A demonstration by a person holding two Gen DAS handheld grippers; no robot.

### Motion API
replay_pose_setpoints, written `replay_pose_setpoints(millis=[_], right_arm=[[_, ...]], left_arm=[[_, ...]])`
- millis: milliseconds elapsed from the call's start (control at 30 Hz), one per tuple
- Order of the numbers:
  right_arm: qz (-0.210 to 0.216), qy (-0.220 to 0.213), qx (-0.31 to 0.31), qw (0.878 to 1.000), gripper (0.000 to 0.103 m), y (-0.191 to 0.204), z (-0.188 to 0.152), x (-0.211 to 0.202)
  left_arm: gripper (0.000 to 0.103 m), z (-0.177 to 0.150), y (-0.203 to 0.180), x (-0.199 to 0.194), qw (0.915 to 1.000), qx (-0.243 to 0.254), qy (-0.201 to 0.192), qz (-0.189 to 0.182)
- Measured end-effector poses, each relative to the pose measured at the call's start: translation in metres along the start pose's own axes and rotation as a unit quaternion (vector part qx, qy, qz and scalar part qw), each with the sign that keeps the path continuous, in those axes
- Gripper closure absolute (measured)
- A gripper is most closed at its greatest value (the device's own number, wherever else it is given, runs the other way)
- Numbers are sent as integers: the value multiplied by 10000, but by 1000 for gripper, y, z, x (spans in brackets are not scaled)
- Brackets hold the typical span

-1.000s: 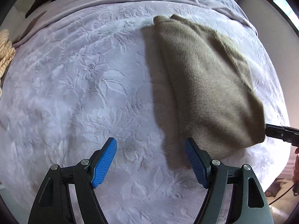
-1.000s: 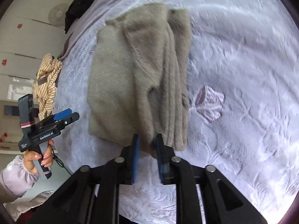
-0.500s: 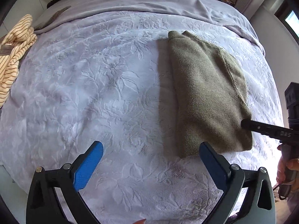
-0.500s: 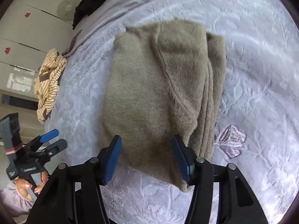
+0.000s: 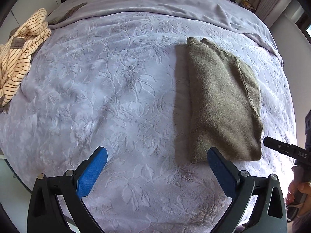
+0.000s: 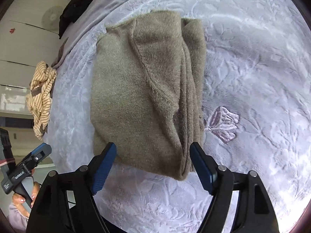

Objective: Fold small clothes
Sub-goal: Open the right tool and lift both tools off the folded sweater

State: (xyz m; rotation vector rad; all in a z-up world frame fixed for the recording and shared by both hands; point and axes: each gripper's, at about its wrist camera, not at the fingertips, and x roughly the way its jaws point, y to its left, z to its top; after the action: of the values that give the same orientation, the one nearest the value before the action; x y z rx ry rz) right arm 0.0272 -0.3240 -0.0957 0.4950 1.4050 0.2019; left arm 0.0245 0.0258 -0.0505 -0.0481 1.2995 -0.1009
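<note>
One folded olive-green sweater (image 5: 223, 104) lies flat on the bed, on a lilac bedspread (image 5: 116, 89) embossed with flowers. It sits toward the right side in the left wrist view, its near end close to the bed's front edge. Its long axis runs from the near edge away toward the head of the bed; the ribbed end points to the far side, and the stacked folded edges lie along its right side in the right wrist view.

One striped cream garment (image 5: 17, 58) lies crumpled at the bed's left edge, well apart from the sweater. One dark garment (image 6: 77, 5) lies at the far end.

Two tongs are in use. The left tongs (image 5: 156, 169) stand wide apart over bare bedspread, with nothing between them. The right tongs (image 6: 153, 167) are opening above the sweater's near end, pads clear of the cloth.
</note>
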Motion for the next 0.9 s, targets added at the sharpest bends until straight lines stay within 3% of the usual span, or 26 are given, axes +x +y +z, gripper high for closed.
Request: replay_pose_setpoints(millis=[500, 600, 900], right_arm=[[-548, -654, 149, 9962, 19, 0, -32, -39], [-591, -700, 147, 9957, 8, 1, -32, -40], [-493, -579, 154, 9970, 8, 0, -30, -39]], left_arm=[[0, -7, -34, 1, 9980, 578, 141, 218], [0, -7, -37, 3, 9976, 627, 191, 216], [0, -4, -42, 18, 9973, 592, 379, 224]])
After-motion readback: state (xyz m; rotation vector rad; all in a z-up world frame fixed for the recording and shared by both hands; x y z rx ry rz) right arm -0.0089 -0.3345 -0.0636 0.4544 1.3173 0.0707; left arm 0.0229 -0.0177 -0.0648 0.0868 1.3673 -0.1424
